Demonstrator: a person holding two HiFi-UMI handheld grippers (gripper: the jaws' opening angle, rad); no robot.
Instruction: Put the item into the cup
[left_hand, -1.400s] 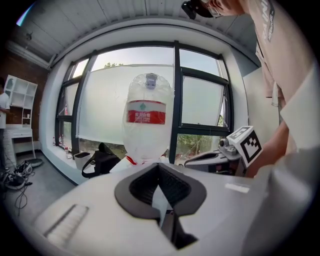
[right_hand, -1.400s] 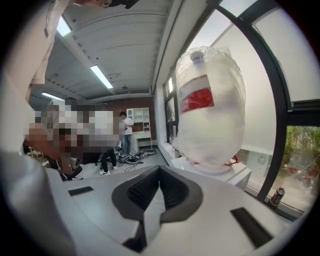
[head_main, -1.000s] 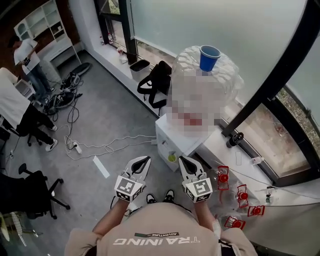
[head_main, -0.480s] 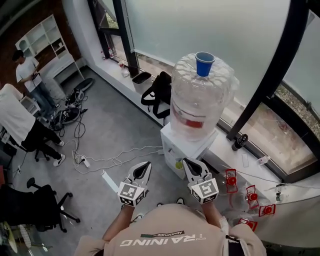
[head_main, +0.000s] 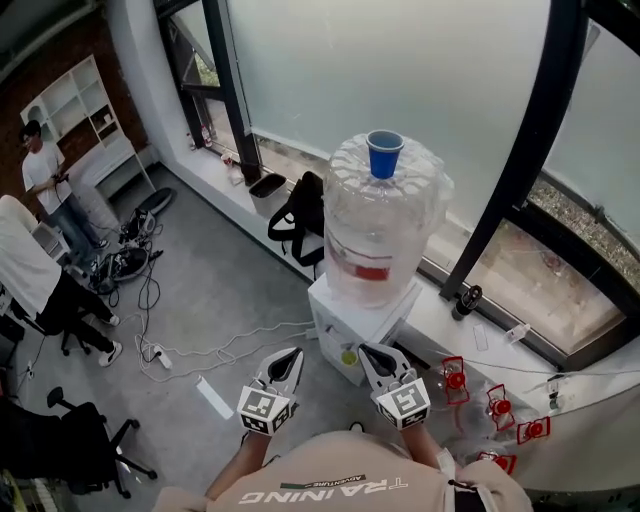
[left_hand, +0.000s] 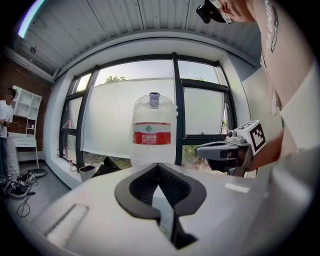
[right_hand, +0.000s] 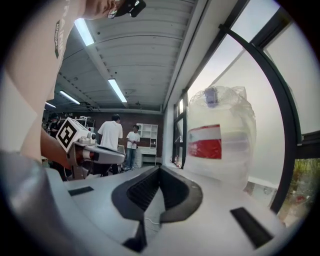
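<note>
- Cup (head_main: 384, 155): blue, upright on top of the clear, red-labelled water jug (head_main: 380, 235).
- My left gripper (head_main: 288, 356) and right gripper (head_main: 373, 352): jaws closed, seemingly empty, low before the jug.

**Room setting.** A grey floor (head_main: 220, 270) ends at a wall of frosted window panes (head_main: 330, 80) set in black frames (head_main: 515, 180), with a white sill (head_main: 440, 325) running below them. Daylight enters through the glass, and strip lights (right_hand: 118, 90) line the ribbed ceiling (right_hand: 150, 45). At far left, a white shelving unit (head_main: 85, 105) stands against a brick wall (head_main: 35, 85). Loose cables (head_main: 225, 347) cross the floor, a black office chair (head_main: 60, 440) stands at lower left, and a black bin (head_main: 268, 185) sits beneath the windows.
</note>
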